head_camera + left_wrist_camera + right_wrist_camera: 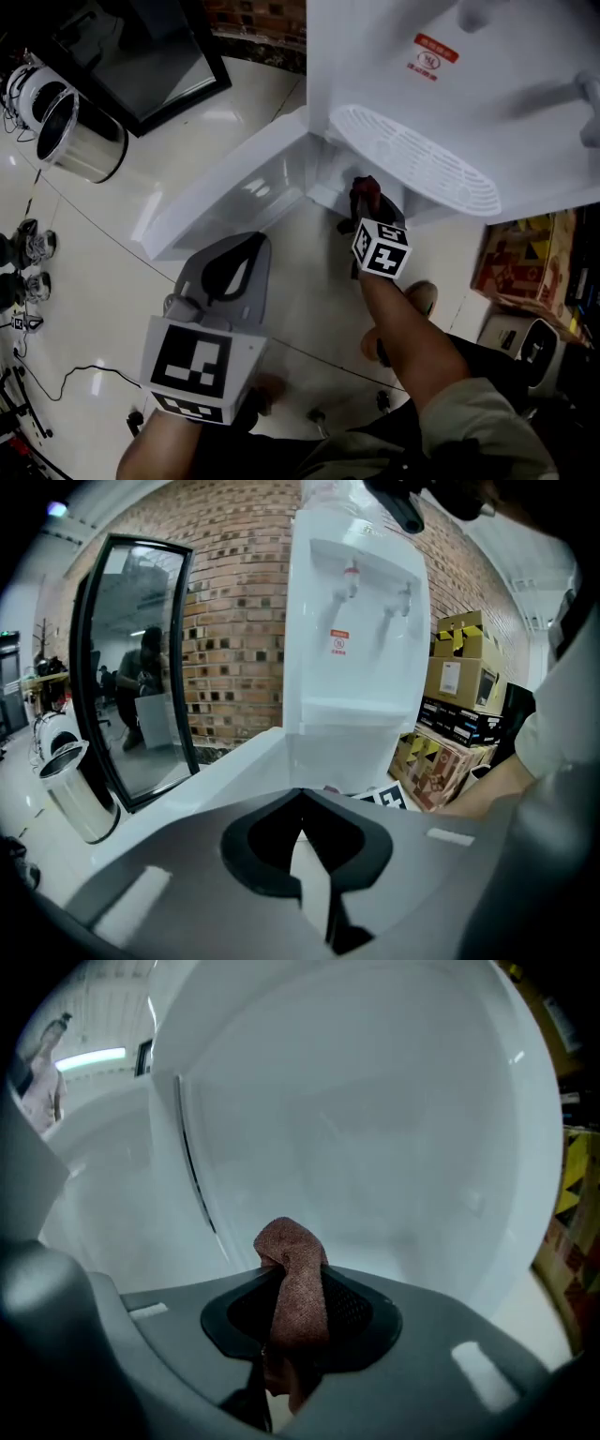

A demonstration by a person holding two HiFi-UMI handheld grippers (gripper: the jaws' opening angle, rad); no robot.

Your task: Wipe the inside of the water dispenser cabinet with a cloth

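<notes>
The white water dispenser (450, 84) stands at the upper right, with its cabinet door (225, 202) swung open to the left. My right gripper (364, 208) is shut on a reddish-brown cloth (365, 190) at the cabinet opening, just under the drip tray (422, 164). In the right gripper view the cloth (292, 1251) sticks up from between the jaws in front of the cabinet's white inner wall (375, 1129). My left gripper (228, 274) is shut and holds nothing, in front of the open door (216, 780).
A steel waste bin (80, 136) and a black-framed glass panel (141, 56) stand at the upper left on the tiled floor. Cardboard boxes (520, 258) sit right of the dispenser. Cables (66, 375) lie at the lower left. A brick wall (234, 621) is behind.
</notes>
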